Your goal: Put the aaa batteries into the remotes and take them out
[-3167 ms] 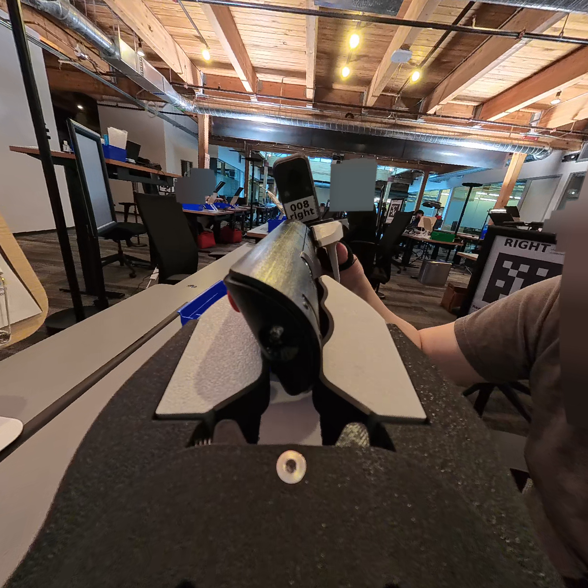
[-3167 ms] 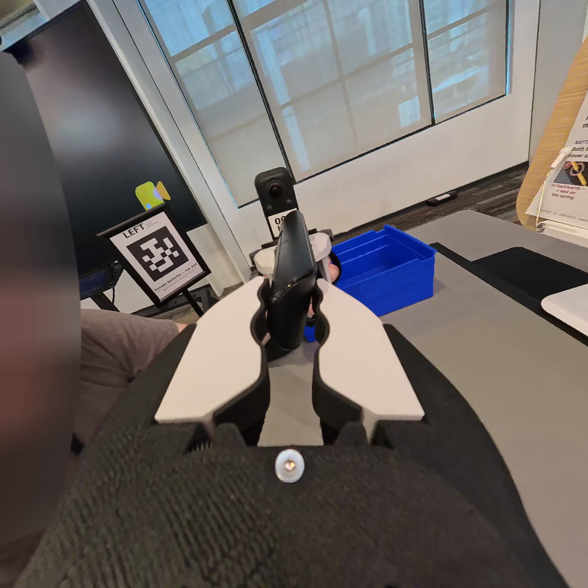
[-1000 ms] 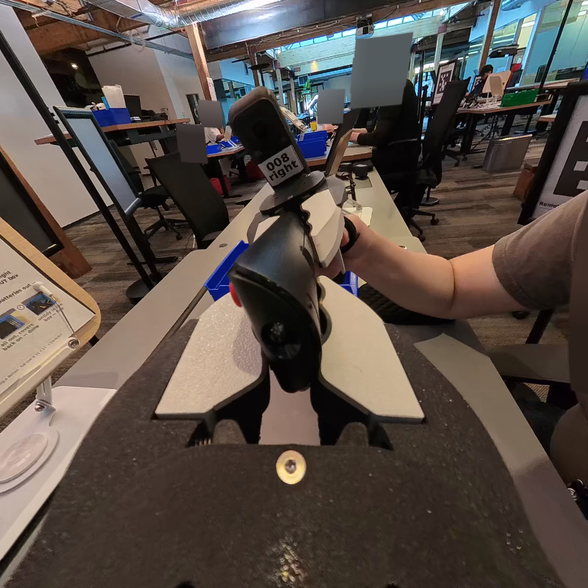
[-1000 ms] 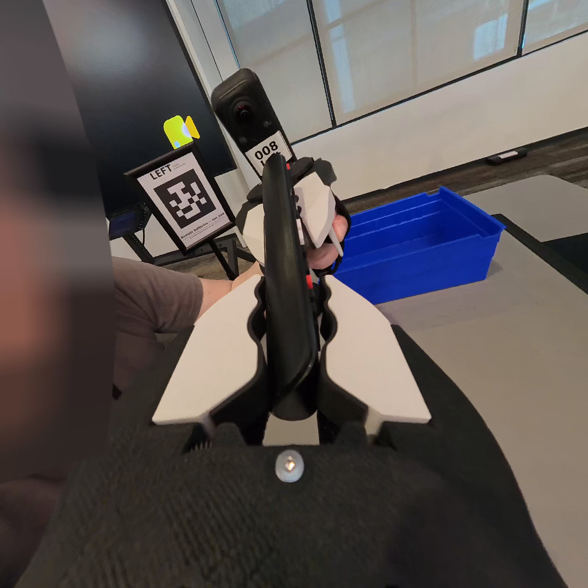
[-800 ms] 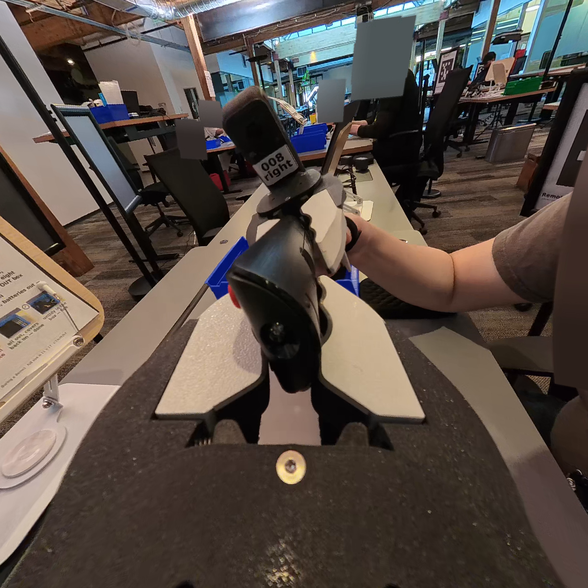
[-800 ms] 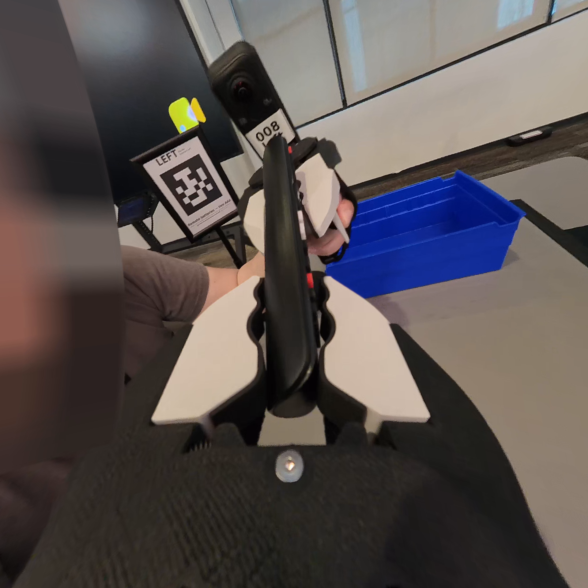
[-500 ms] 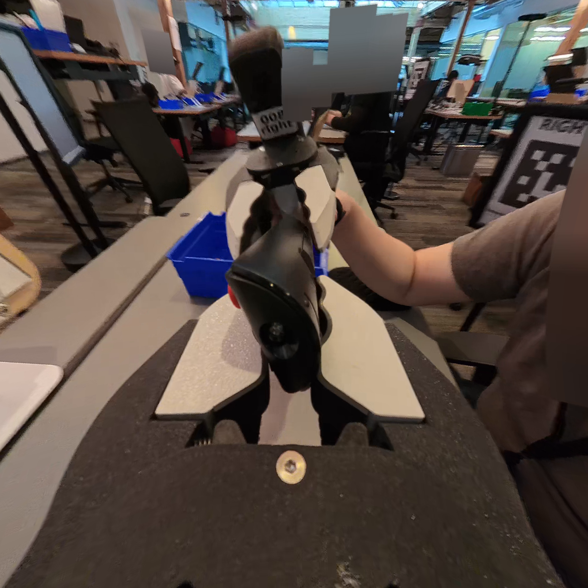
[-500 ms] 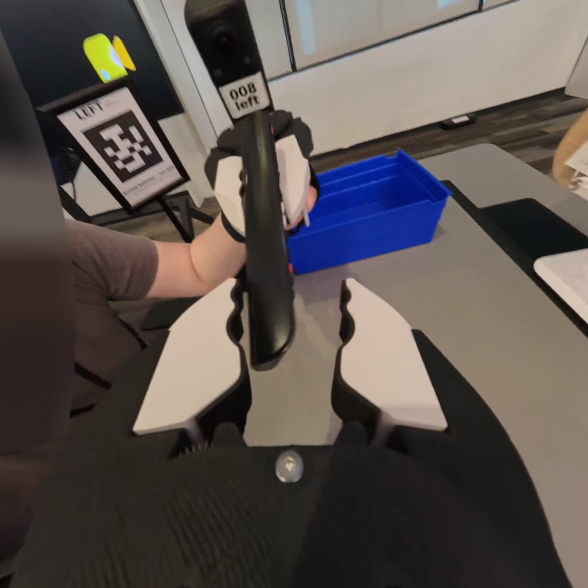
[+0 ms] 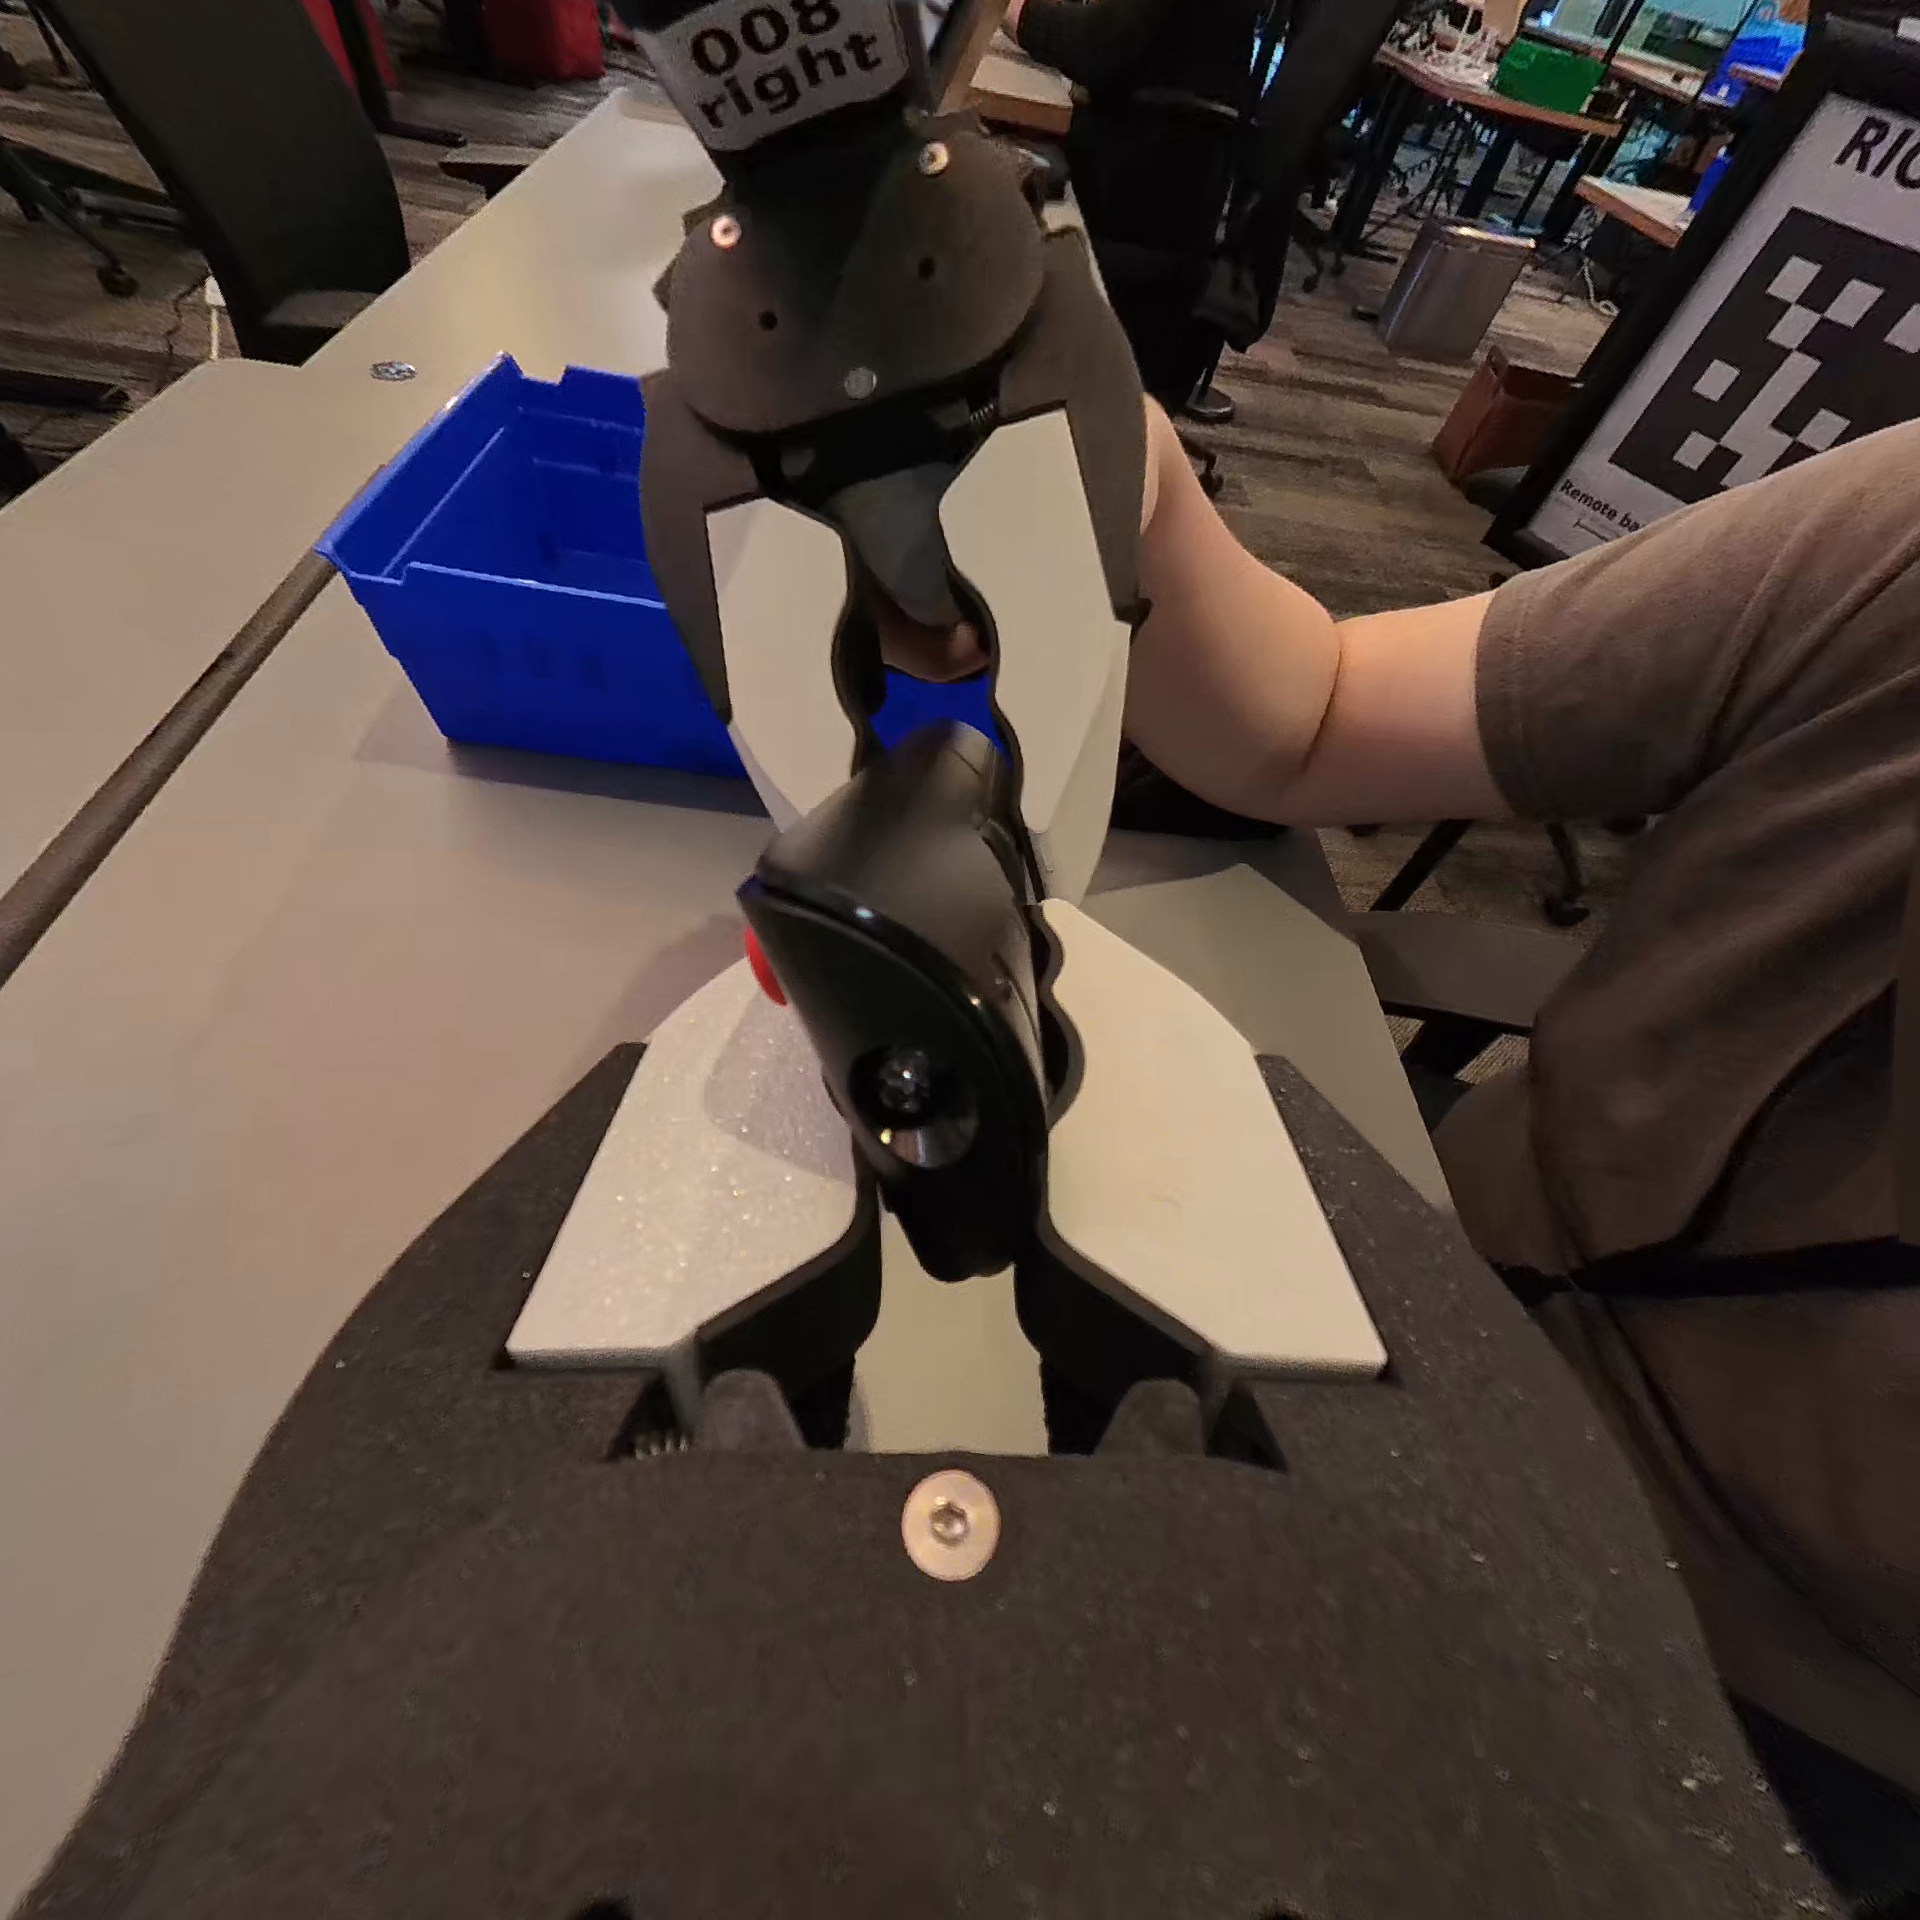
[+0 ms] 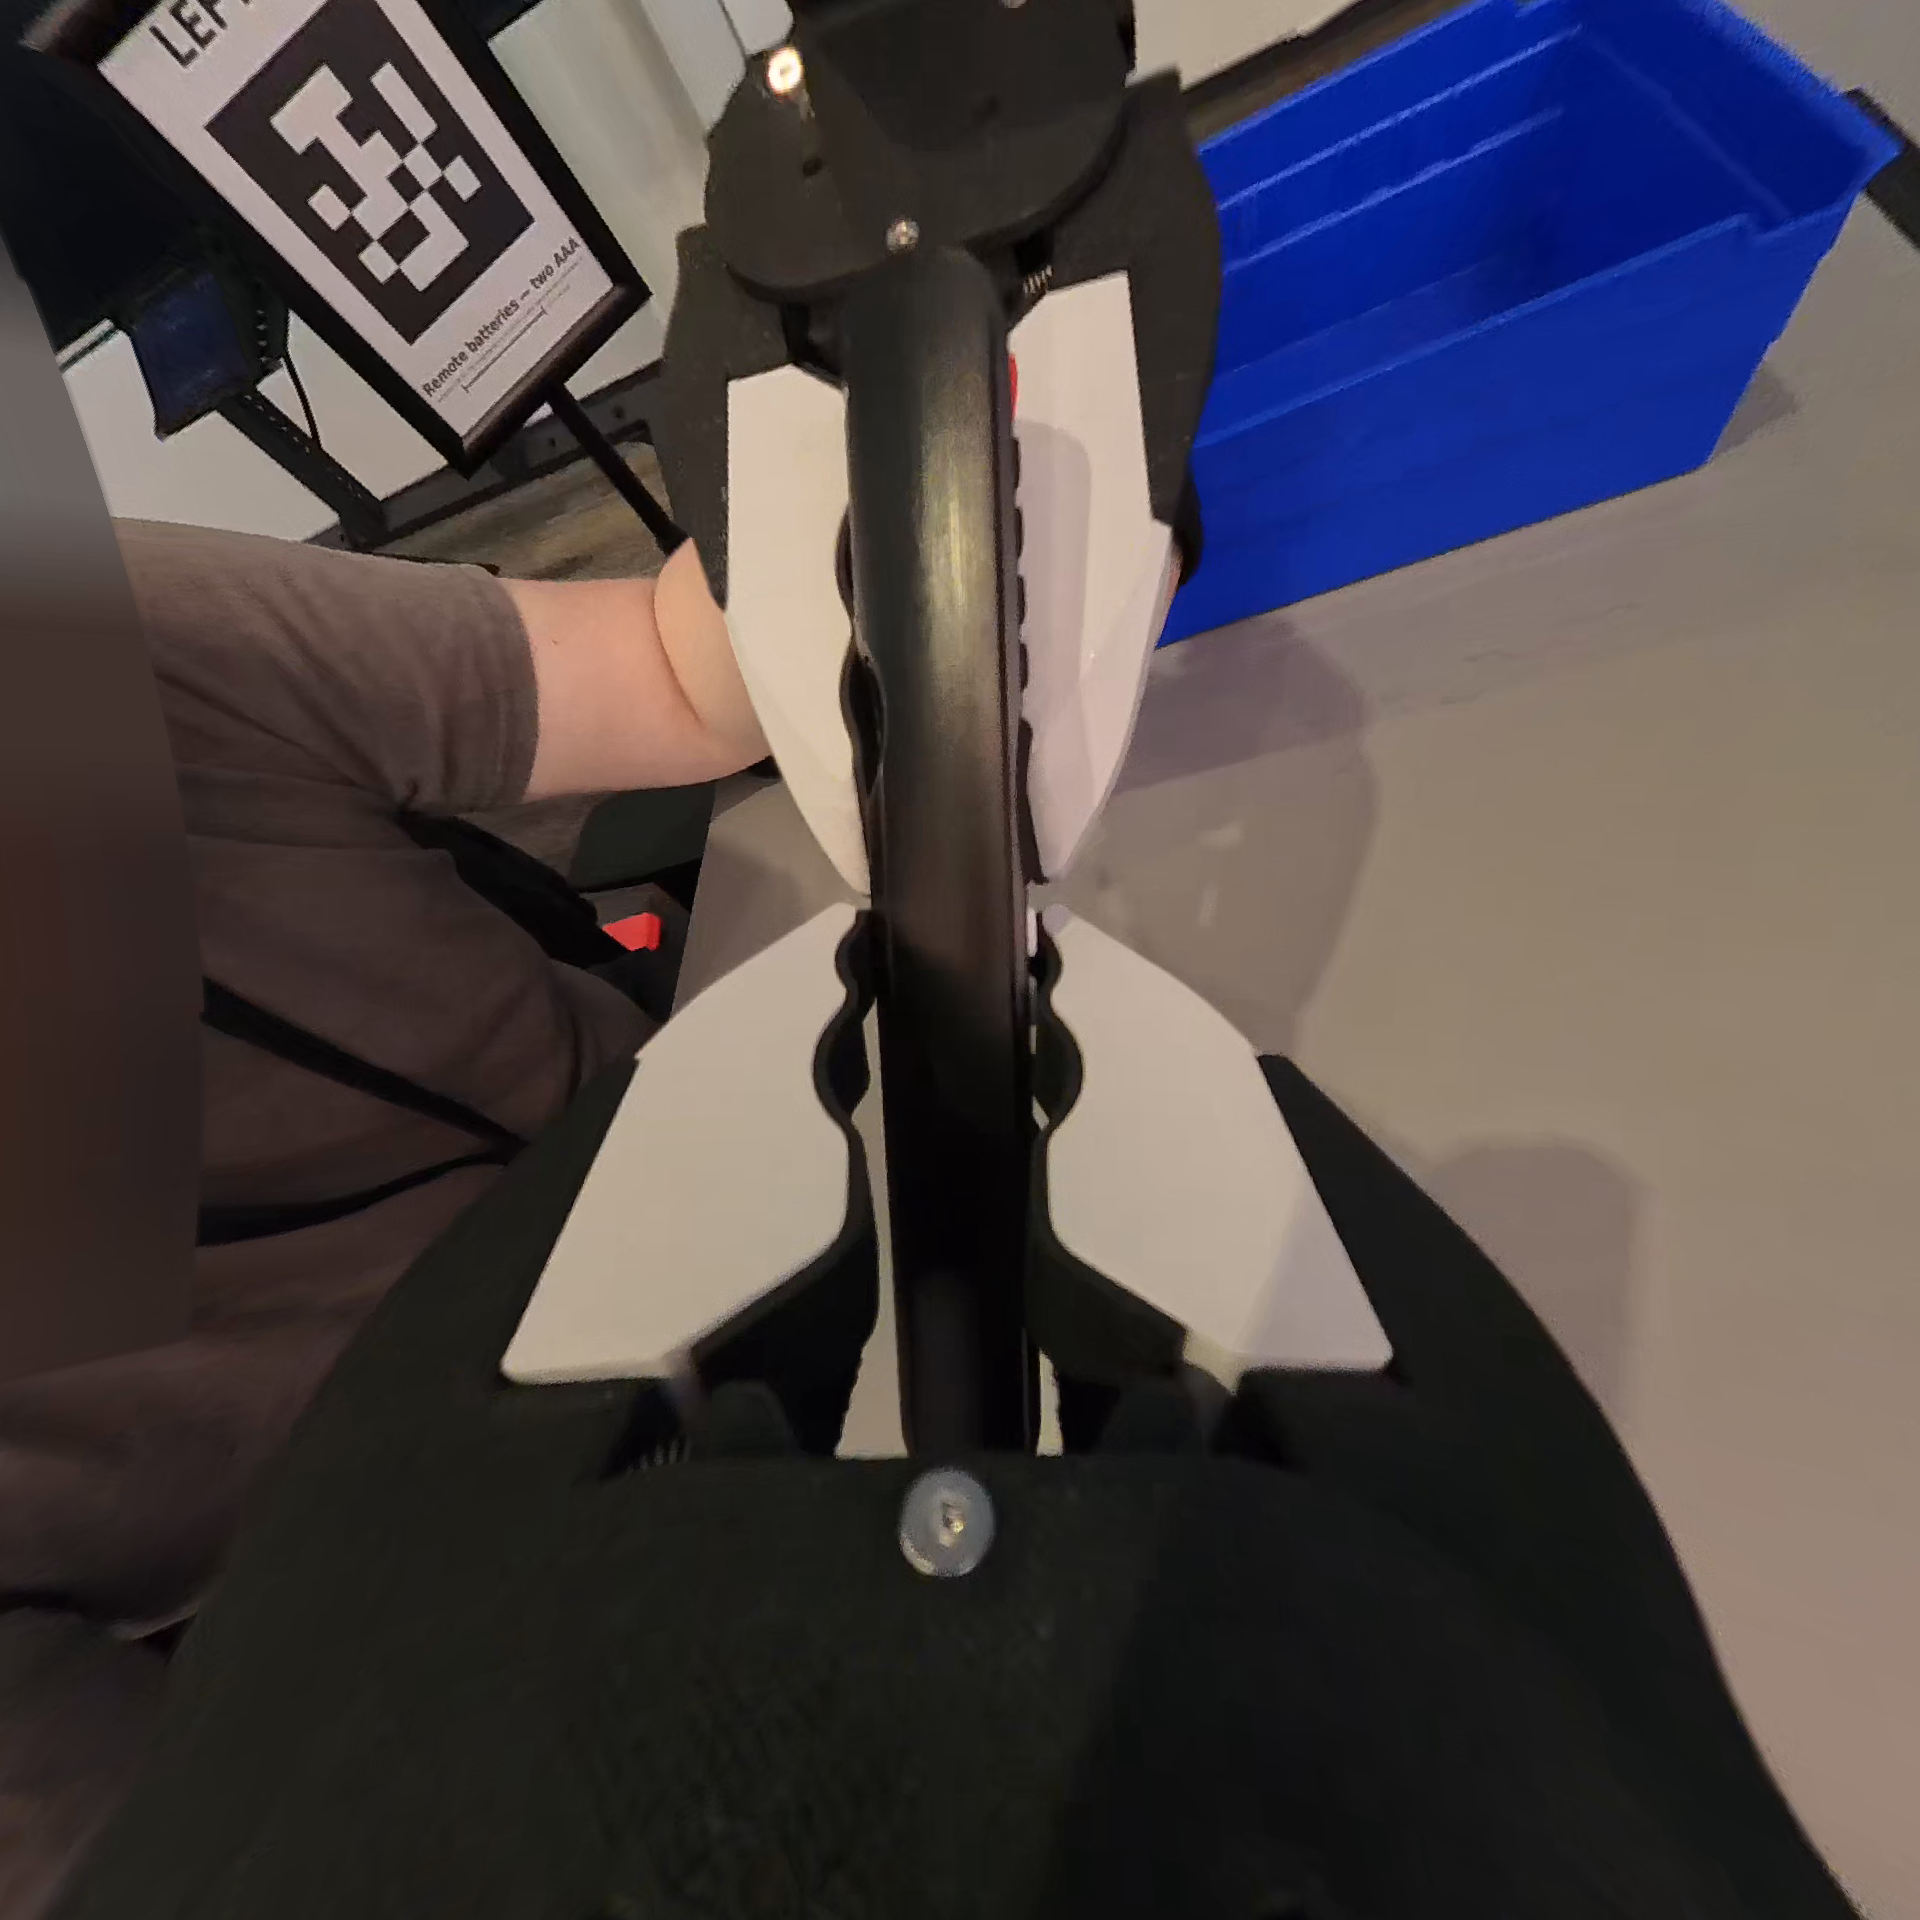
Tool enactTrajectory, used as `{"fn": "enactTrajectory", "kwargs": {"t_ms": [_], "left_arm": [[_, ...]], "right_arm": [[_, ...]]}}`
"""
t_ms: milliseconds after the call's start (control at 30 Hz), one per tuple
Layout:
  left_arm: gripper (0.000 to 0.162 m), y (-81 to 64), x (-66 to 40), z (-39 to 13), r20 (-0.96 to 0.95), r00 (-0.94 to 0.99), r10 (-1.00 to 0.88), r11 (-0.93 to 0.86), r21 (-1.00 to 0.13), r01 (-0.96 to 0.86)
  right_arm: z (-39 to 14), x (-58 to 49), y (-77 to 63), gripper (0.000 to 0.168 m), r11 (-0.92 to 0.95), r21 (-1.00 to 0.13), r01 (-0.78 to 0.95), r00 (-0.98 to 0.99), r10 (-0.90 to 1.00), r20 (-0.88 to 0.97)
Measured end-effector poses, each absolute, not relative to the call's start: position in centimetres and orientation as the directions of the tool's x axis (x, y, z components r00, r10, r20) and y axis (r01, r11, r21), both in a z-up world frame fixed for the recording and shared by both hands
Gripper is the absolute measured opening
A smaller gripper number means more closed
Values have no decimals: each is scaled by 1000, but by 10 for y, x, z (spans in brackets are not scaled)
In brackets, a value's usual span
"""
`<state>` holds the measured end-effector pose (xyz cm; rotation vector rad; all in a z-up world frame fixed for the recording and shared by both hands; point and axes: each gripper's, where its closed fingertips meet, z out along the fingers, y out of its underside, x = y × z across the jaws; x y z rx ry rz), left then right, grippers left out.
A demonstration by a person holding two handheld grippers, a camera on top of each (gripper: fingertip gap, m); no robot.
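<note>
Both jaws were closed on one long black plastic remote (image 10: 940,727), left gripper (image 9: 951,1049) and right gripper (image 10: 945,997) tip to tip above the grey table (image 10: 1558,935), so seemingly mid-regrip, needing its battery cover turned accessible next.

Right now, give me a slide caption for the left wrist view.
Left gripper clamps a black remote while the right gripper meets its far end, above a grey table beside a blue bin.
</note>
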<state>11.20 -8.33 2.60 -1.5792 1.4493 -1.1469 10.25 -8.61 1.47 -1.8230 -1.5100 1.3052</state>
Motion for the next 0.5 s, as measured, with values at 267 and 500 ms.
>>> {"fn": "enactTrajectory", "kwargs": {"t_ms": [267,500], "left_arm": [[26,-93,107,20,127,-46,-991,-93,-891,-444],[26,-91,104,14,87,-34,-996,-59,-872,-485]], "right_arm": [[-16,102,-106,27,-226,-703,674,-81,923,-375],[-25,97,-105,26,-202,-676,709,-65,935,-348]]}}
